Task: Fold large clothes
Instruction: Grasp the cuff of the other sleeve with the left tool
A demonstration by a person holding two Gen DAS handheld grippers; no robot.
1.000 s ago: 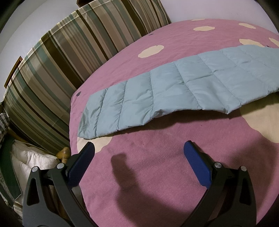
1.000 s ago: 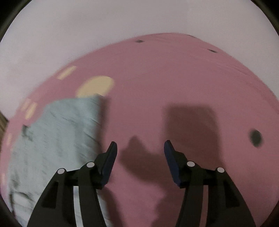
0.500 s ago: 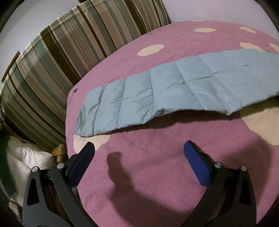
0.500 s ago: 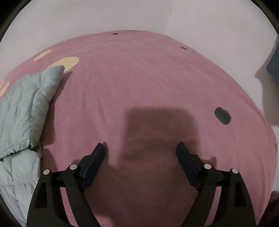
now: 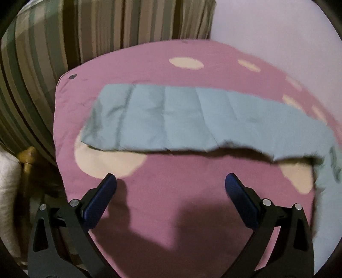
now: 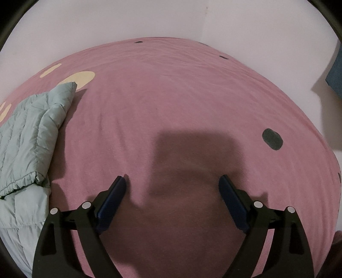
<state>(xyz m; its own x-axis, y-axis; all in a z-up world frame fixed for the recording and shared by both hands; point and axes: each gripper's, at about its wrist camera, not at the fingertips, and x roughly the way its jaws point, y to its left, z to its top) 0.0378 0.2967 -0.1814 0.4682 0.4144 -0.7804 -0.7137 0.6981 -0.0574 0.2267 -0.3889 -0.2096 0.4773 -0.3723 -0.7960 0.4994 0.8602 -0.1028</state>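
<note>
A pale blue quilted jacket (image 5: 181, 119) lies on a pink bedspread (image 5: 192, 203) with cream spots. In the left wrist view one long sleeve stretches flat across the bed ahead of my left gripper (image 5: 170, 181), which is open, empty and hovers short of the sleeve's near edge. In the right wrist view a folded part of the jacket (image 6: 32, 139) lies at the far left. My right gripper (image 6: 172, 181) is open and empty over bare pink bedspread (image 6: 181, 96), to the right of the jacket.
Striped curtains (image 5: 64, 42) hang behind the bed's left edge. A white bundle (image 5: 8, 192) and a wooden post (image 5: 27, 158) stand beside the bed at left. A white wall (image 6: 149, 19) backs the bed, and a blue object (image 6: 336, 77) is at far right.
The left view has swung left, so the sleeve now lies straight across. The right gripper has opened wider and turned right, away from the jacket, over bare bedspread.
</note>
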